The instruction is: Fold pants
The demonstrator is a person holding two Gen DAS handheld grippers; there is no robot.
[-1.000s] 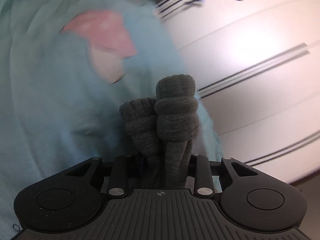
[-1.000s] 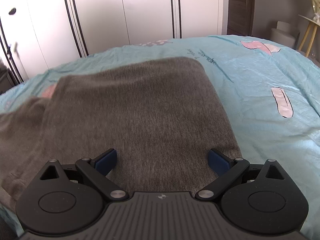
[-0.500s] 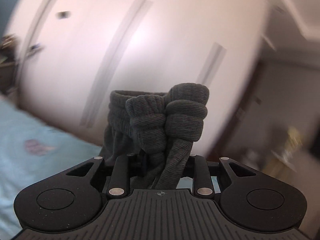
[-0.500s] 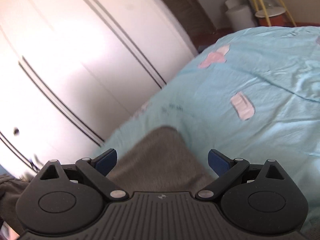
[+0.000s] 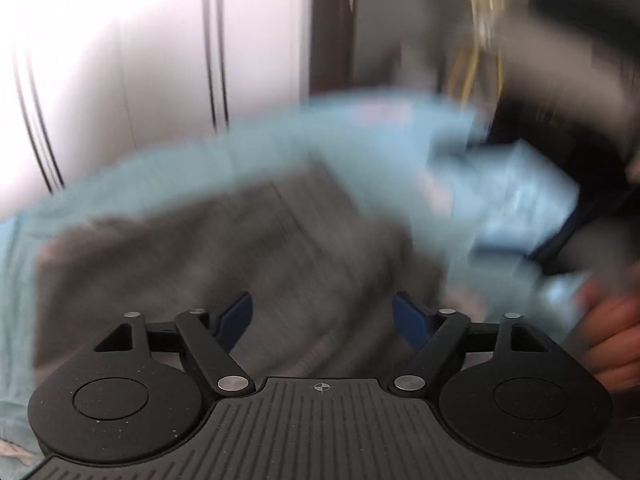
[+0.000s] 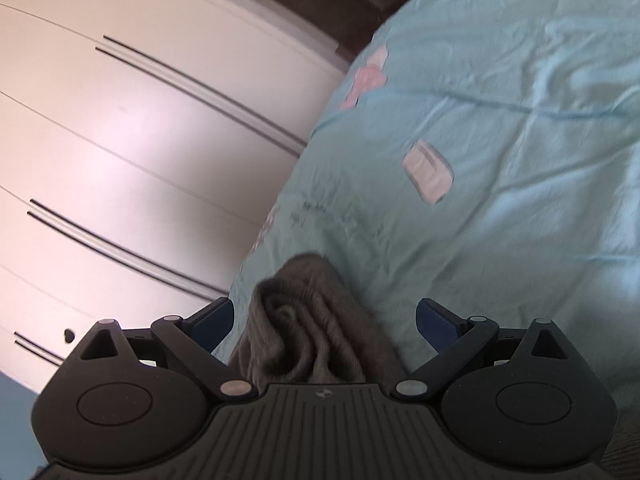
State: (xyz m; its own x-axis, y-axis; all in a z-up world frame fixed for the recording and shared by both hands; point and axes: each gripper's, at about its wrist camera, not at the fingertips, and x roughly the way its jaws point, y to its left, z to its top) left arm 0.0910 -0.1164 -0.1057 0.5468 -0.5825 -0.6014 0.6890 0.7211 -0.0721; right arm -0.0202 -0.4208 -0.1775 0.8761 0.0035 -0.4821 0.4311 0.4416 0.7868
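The grey ribbed pants lie on the light blue bedsheet, blurred by motion in the left wrist view. My left gripper is open and empty just above them. In the right wrist view, a bunched end of the pants sits between the spread blue fingers of my right gripper, which is open and tilted. I cannot tell whether the fabric touches the pads.
White wardrobe doors with dark handle lines stand beside the bed. The bedsheet has pink and white patches. A person's hand shows at the right edge of the left wrist view. A dark doorway is behind the bed.
My left gripper has opened and let go of the bunched pants cuffs, and now faces down at the bed. My right gripper has rolled to the side, staying open, with a pants end between its fingers.
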